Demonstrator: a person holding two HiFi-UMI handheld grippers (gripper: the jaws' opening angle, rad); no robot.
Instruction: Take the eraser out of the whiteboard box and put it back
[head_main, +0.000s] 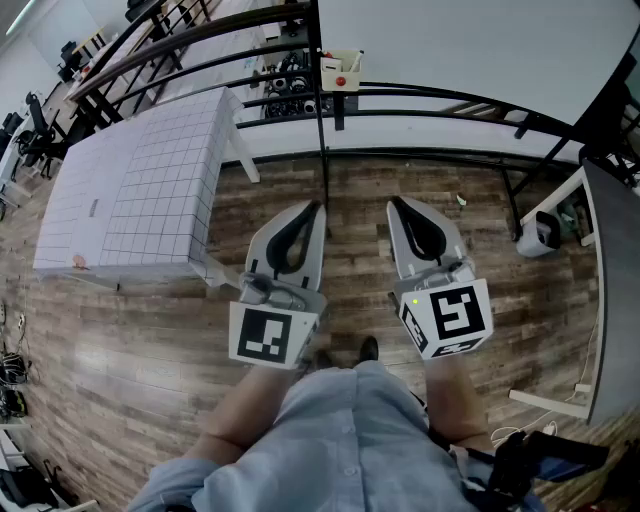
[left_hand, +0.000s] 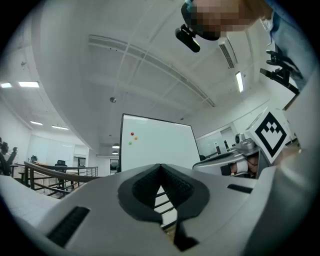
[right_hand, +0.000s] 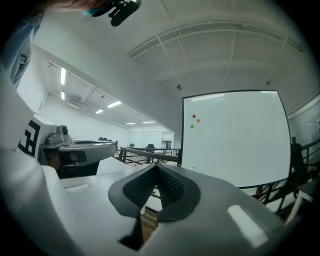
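A big whiteboard (head_main: 480, 60) stands ahead of me on a black frame, and it also shows as the whiteboard (left_hand: 157, 145) and the whiteboard (right_hand: 235, 135) with small coloured magnets (right_hand: 195, 120) at its top left. A small white box (head_main: 341, 66) with a red spot hangs at its lower left corner. The eraser cannot be made out from here. My left gripper (head_main: 318, 207) and my right gripper (head_main: 393, 203) are held side by side at waist height over the wooden floor, well short of the board. Both are shut with nothing between the jaws, tips touching in the left gripper (left_hand: 160, 166) and the right gripper (right_hand: 156, 165).
A white table (head_main: 140, 180) with a grid pattern stands at the left. A grey-topped table (head_main: 612, 290) runs along the right edge, with a small white object (head_main: 540, 235) on the floor beside it. Black railings (head_main: 180, 40) lie behind the left table.
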